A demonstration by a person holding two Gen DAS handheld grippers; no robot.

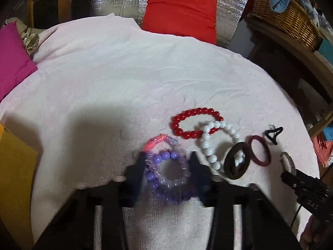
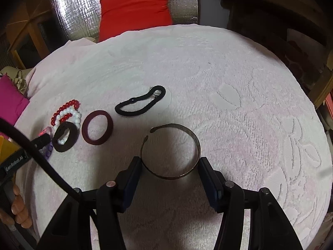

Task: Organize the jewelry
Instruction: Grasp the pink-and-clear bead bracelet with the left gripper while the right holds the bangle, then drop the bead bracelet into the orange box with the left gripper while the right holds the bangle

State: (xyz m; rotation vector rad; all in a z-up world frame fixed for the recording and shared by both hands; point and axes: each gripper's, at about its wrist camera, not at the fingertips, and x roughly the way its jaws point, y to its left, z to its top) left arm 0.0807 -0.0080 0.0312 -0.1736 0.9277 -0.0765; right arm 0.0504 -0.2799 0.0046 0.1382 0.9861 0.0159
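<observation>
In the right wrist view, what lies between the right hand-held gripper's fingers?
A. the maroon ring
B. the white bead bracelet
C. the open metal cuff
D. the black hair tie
C: the metal cuff sits between the fingers of the right hand-held gripper, which flank its sides, while the hair tie and maroon ring lie farther off on the towel.

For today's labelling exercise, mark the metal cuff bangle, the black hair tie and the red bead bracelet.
metal cuff bangle [image 2: 196, 143]: right wrist view, right band.
black hair tie [image 2: 143, 99]: right wrist view, upper strand.
red bead bracelet [image 1: 196, 110]: left wrist view, top beads.
</observation>
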